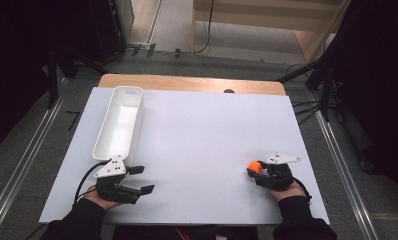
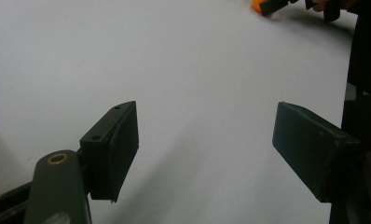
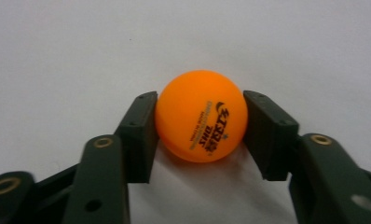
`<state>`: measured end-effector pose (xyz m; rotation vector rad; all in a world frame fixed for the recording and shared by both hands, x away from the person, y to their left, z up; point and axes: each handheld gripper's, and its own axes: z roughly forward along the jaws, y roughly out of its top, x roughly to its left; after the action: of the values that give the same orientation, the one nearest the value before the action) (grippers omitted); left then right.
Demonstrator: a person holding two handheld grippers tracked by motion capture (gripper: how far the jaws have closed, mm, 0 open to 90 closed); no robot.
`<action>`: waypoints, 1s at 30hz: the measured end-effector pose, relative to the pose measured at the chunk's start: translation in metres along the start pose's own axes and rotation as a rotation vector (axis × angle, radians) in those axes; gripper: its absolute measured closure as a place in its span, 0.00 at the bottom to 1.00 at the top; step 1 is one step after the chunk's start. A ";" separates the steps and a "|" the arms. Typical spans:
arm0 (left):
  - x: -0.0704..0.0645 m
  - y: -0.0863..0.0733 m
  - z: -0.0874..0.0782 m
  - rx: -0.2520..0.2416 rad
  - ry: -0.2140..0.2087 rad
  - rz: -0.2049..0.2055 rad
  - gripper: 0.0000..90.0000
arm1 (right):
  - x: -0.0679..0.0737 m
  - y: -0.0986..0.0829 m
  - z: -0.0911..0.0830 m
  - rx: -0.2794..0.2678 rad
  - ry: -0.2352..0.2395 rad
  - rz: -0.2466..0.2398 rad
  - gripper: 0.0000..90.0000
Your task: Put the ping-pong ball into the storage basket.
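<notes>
Right gripper [image 3: 200, 140] clamps an orange ball [image 3: 201, 115] between its jaws above the white table [image 1: 202, 135]; left gripper [image 1: 139, 179] rests agape near a white bin [image 1: 118, 122].

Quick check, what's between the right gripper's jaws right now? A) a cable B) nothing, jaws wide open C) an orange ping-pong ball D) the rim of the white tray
C: in the right gripper view the right gripper has both jaws pressed against the sides of the orange ping-pong ball, and the high view shows the same ball at that gripper's tip, far from the white tray.
</notes>
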<state>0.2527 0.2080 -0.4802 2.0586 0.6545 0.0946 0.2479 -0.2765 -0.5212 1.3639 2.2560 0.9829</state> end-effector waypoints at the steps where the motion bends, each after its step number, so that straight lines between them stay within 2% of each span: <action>1: 0.000 0.000 0.000 -0.001 0.001 -0.001 0.26 | 0.000 0.000 0.000 0.000 0.001 0.010 0.54; 7: 0.000 0.000 0.000 0.000 -0.001 0.000 0.26 | 0.000 0.000 0.000 0.000 0.002 -0.004 0.54; 20: 0.000 0.000 0.001 0.004 -0.002 0.003 0.26 | -0.003 0.002 0.000 -0.004 0.036 0.016 0.54; 26: 0.000 0.000 0.001 0.004 -0.001 0.004 0.26 | -0.005 0.006 -0.006 -0.042 0.050 0.043 0.54; 30: 0.000 0.000 0.001 0.002 0.001 0.000 0.26 | -0.006 0.011 -0.013 -0.076 0.081 0.077 0.54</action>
<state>0.2529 0.2070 -0.4810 2.0609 0.6552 0.0956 0.2503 -0.2837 -0.5050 1.4116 2.2140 1.1574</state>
